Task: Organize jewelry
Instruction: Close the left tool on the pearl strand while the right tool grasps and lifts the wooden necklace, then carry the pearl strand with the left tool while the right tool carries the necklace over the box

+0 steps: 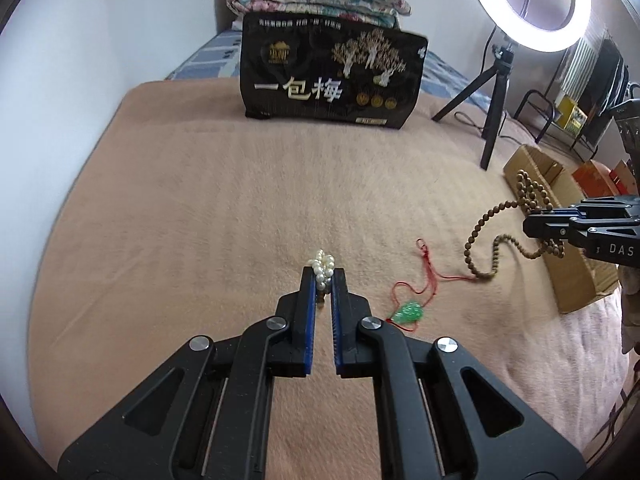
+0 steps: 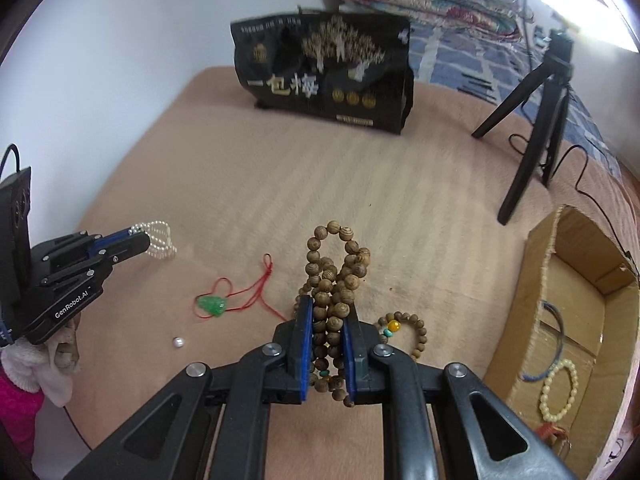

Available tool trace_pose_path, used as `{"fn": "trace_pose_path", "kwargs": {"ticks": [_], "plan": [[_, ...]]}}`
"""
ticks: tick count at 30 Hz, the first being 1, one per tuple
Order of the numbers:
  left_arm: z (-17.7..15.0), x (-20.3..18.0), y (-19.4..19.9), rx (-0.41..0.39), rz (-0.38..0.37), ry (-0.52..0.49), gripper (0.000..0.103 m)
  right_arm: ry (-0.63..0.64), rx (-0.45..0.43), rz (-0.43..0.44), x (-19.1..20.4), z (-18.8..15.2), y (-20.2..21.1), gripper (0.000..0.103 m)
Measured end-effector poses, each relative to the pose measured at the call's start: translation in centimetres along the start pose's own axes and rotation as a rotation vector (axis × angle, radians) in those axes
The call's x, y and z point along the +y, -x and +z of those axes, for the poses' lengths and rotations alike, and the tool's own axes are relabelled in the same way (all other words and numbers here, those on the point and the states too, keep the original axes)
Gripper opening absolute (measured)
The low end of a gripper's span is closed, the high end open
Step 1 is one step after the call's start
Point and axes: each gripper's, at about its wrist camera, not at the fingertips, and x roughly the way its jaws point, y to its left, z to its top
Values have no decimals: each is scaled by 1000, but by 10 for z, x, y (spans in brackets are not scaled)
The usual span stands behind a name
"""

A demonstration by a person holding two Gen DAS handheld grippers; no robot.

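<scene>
Jewelry is lying on a pink blanket point(image 1: 200, 208), and some of it is being held up. The left gripper point(image 1: 325, 276) is pinching a white pearl bracelet point(image 1: 323, 266) at its tips, with the jaws nearly touching. In the right view the pearl loops point(image 2: 160, 238) are hanging out past those tips. The words "GenRobot.AI" are showing on the side of this gripper.

The right gripper point(image 2: 329, 312) is squeezing a long string of brown wood beads point(image 2: 336, 280). The string is bunching up between the jaws and looping up past the tips, so its long way is running along the fingers. In the left view the beads point(image 1: 492, 240) are drooping in a curve from that gripper point(image 1: 532, 224), which is showing the letters "DAS".

Between the two grippers a green pendant point(image 2: 212, 306) on a red cord point(image 2: 256, 284) is lying flat. One loose pearl point(image 2: 177, 342) is sitting near the left gripper. A small bead bracelet point(image 2: 408, 330) is lying just right of the right gripper. Farther right, a cardboard box point(image 2: 540, 264) is holding a pale bracelet point(image 2: 558, 390).

Far ahead, a black bag point(image 1: 332, 68) is standing up with big writing "一包梅". A black tripod point(image 1: 494, 100) is standing to its right.
</scene>
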Motion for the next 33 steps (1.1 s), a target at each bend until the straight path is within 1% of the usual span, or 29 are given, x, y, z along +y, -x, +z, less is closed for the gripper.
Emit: {"fn": "trace_pose_path", "kwargs": {"ticks": [10,15,19,27,33], "plan": [[-1,-24,44,-50,-29,-23,5,-22,-85,31,-6,-19,57,11],[3,-41,62,-78,-62,-30,5,-32,-119,46,-11,-31,84,11],[5,-62,77,-99,-96,-56,5,-40,-155,49,-18,-39,109,11],[10,-103,92,-121,-174,-95,5,-55,-221,51,-34,-49,151,11],[14,-133,90,-120,-214,-128,5,-72,-265,25,-54,-55,178,11]]}}
